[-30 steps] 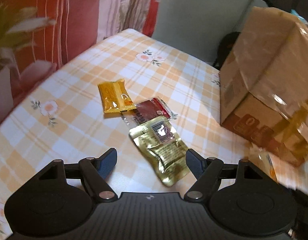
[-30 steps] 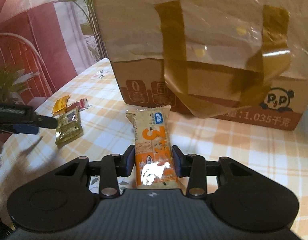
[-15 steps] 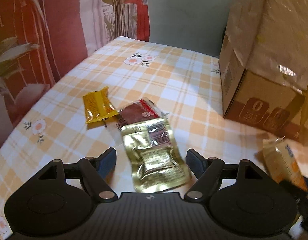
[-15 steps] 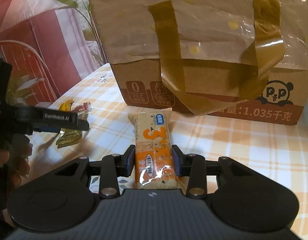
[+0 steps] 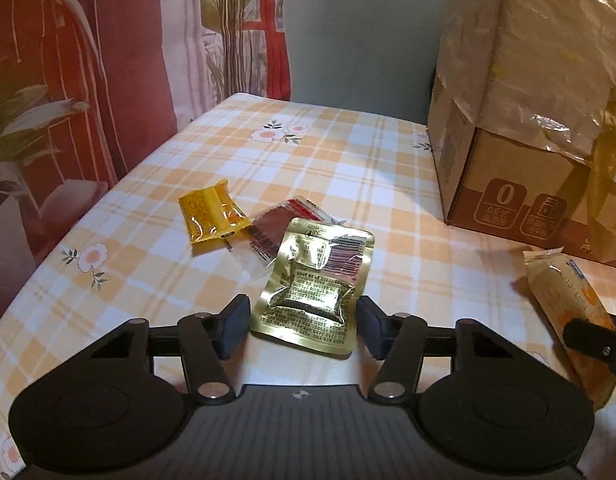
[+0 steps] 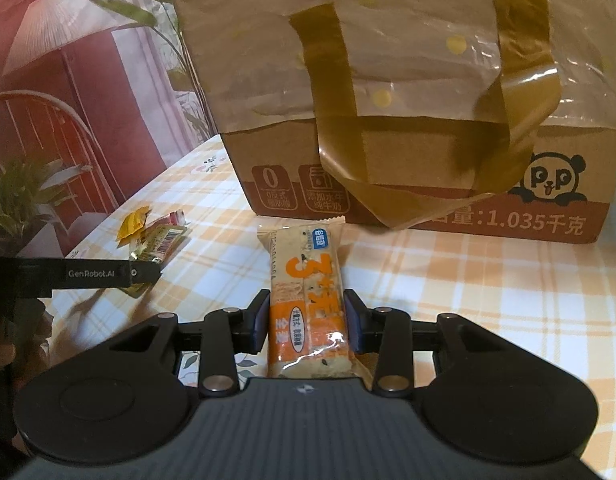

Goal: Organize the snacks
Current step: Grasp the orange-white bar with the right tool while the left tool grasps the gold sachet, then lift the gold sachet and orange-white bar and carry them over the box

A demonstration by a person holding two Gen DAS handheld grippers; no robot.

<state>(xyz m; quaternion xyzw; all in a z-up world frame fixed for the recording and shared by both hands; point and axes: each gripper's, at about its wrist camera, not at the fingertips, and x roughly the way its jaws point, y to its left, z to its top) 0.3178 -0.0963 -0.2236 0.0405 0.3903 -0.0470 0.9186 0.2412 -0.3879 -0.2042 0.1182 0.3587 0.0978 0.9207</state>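
Note:
A gold foil snack packet (image 5: pixel 316 280) lies flat on the checked tablecloth between the fingers of my left gripper (image 5: pixel 301 326). The jaws are closing; the pads stand right at the packet's two side edges without visibly pressing it. Behind it lie a dark red packet (image 5: pixel 279 224) and a yellow packet (image 5: pixel 211 214). My right gripper (image 6: pixel 305 326) is shut on an orange-and-cream cracker bar (image 6: pixel 308 292), held just above the cloth in front of the cardboard box (image 6: pixel 428 168). That bar (image 5: pixel 568 304) also shows at the right edge of the left wrist view.
The large box (image 5: pixel 508 184) stands at the right with a crinkled plastic bag and tan handles draped over it. The table (image 5: pixel 348 160) ends at the left along a red patterned curtain and at the back against a grey wall. A hand holds the left gripper (image 6: pixel 143 272).
The left gripper came in over the gold packet and levelled out, and its jaws narrowed around the packet. The right gripper kept still with the bar in it.

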